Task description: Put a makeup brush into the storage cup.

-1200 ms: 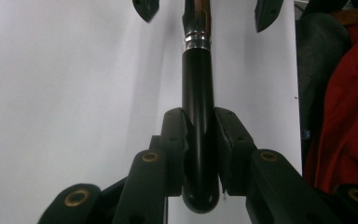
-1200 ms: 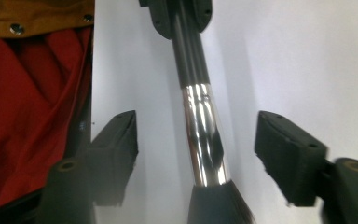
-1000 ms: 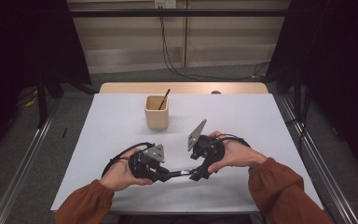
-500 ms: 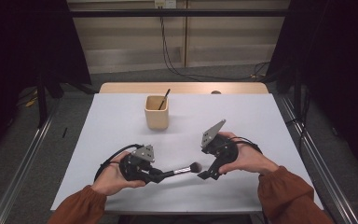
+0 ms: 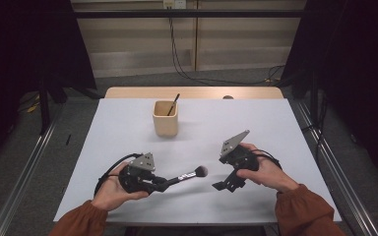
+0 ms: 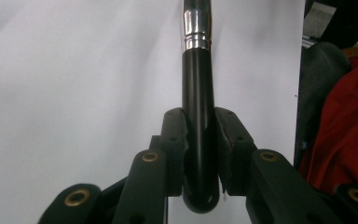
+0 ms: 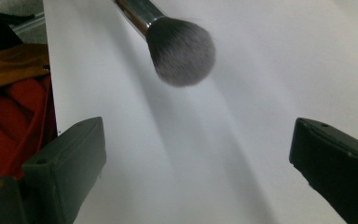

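Observation:
A makeup brush (image 5: 187, 175) with a black handle, silver ferrule and dark bristle head hangs just above the white table (image 5: 256, 123). My left gripper (image 5: 165, 183) is shut on the handle's end (image 6: 198, 93), with both pads pressing its sides. The brush points right toward my right gripper (image 5: 223, 186). Those jaws have just been opening and now stand wide with nothing between them. In the right gripper view the bristle head (image 7: 182, 51) floats ahead of the open right gripper (image 7: 196, 154), apart from both pads.
A light wooden cup (image 5: 166, 119) stands upright at the table's middle back, with a thin dark stick (image 5: 173, 105) leaning in it. Orange-red sleeves (image 5: 305, 206) come in at the near edge. Bare table lies to either side of the hands.
The hands have drawn apart. The right gripper let go of the brush, opened wide and moved right. The left gripper shifted left, keeping the brush.

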A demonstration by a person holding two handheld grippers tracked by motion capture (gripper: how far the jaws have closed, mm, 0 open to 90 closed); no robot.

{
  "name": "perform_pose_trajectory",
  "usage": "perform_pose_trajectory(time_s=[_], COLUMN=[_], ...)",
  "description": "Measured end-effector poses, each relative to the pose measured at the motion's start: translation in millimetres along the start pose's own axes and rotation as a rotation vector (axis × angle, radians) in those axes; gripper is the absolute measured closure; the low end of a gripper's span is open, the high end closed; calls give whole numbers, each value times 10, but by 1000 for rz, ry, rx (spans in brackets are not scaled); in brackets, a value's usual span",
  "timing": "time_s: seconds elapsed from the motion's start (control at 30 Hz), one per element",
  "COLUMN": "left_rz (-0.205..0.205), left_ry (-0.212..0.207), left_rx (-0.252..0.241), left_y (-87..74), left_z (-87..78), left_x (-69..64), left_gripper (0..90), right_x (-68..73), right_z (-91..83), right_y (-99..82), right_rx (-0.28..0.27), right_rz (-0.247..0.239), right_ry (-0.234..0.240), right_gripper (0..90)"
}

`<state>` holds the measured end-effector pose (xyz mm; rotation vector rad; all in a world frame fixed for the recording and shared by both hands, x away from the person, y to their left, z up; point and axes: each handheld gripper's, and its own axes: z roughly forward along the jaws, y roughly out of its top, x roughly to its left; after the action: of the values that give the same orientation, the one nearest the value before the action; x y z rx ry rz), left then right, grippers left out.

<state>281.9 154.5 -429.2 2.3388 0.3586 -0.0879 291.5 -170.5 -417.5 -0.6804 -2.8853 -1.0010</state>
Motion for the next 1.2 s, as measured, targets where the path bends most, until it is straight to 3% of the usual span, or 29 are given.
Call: perform_pose_trajectory(time_s=[0.07, 0.23, 0.47, 0.57, 0.67, 0.87, 1.03, 1.2], left_rz=[2, -41, -29, -30, -58, -74, -82, -74], left_ry=[11, 17, 22, 32, 30, 36, 49, 55], left_rx=[2, -45, -66, -83, -111, -180, -210, -235], left_y=[-22, -63, -99, -122, -120, -119, -135, -134], left_z=[-13, -36, -7, 16, 4, -32, -32, -29], left_x=[-2, 9, 4, -1, 7, 15, 16, 3], left_gripper=[748, 748, 748, 748, 748, 748, 749, 749], right_x=[0, -1, 21, 51, 88, 138, 140, 154], right_z=[-15, -48, -50, -56, -53, -58, -61, -18], right_y=[-40, -143, -257, -307, -354, -425, -442, -442], right_rx=[-18, -48, -65, -118, -140, -199, -284, -298], right_rz=[16, 23, 48, 43, 46, 42, 38, 46], right_ry=[-6, 4, 26, 25, 17, 17, -13, -13], right_gripper=[29, 27, 27, 22, 24, 23, 14, 32])
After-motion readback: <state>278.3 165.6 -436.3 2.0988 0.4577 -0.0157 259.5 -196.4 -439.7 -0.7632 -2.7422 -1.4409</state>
